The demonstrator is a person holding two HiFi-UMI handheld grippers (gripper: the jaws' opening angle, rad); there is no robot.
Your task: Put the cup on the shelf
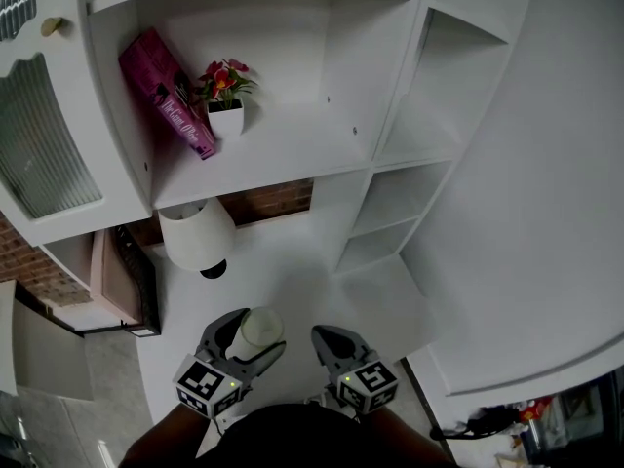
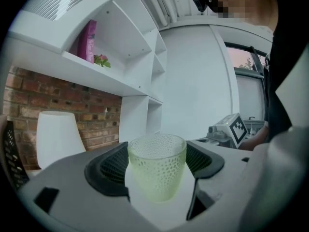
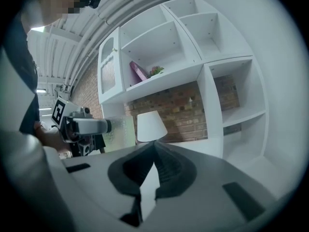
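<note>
Shelf unit [image 1: 292, 149]: white, open compartments. The wide board above the worktop has bare space on its right half, judged the best landing spot.
Worktop [image 1: 302, 271]: white and bare in front of both grippers, so the lift can start straight up.
Lamp [image 1: 198, 234]: white shade, standing under the left end of the wide board. Judged an obstacle, so route the lift to its right.
Book [image 1: 166, 91]: pink, leaning at the board's left end. Stay well apart from it.
Left gripper [image 1: 249, 339]: jaws pressed against the cup's two sides, holding it low over the worktop, near the person's body. Keep this squeeze steady during the raise — the dimpled wall may slip.
Right gripper [image 1: 330, 339]: jaws pressed together with nothing between them, idle beside the left one. Keep it out of the path.
Flower pot [image 1: 226, 115]: small and white, just right of the book. Set down clear of it.
Cup [image 2: 157, 166]: pale green, dimpled, upright, mouth up, not yet on the shelf. Keep it level, bring its base over the board's edge, lower until seated — release only then.
</note>
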